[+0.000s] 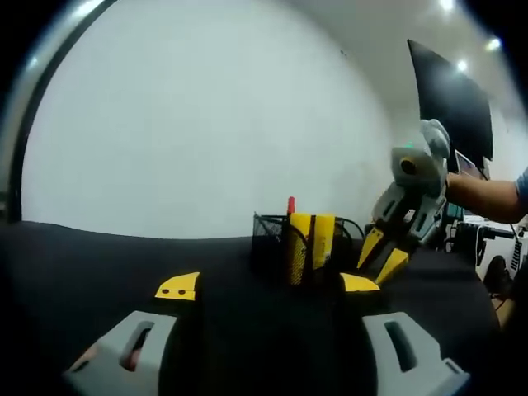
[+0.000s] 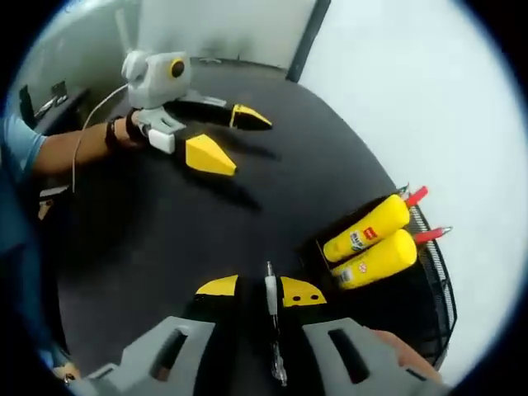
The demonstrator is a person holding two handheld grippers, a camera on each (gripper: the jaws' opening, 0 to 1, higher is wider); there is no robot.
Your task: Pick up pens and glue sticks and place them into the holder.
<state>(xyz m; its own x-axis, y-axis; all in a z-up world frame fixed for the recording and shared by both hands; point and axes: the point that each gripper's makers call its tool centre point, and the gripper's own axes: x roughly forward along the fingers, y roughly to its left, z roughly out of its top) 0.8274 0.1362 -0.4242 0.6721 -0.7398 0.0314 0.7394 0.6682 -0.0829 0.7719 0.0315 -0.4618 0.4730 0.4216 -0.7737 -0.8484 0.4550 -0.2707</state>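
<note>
Light, stiff and slick, by the look of it, so best pinched mid-barrel as now; pen (image 2: 271,330) slim, pale with a dark lower part and a metal tip, clamped upright between the pressed-together yellow tips of the right gripper (image 2: 262,290), just beside the holder (image 2: 429,272); black mesh, already carrying two yellow glue sticks (image 2: 367,229) and red-capped pens; left gripper (image 1: 268,285) spread wide, carrying nothing, over the black table (image 2: 272,157).

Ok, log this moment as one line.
right gripper: shut on pen | left gripper: open, empty | holder: two glue sticks | table: black
</note>
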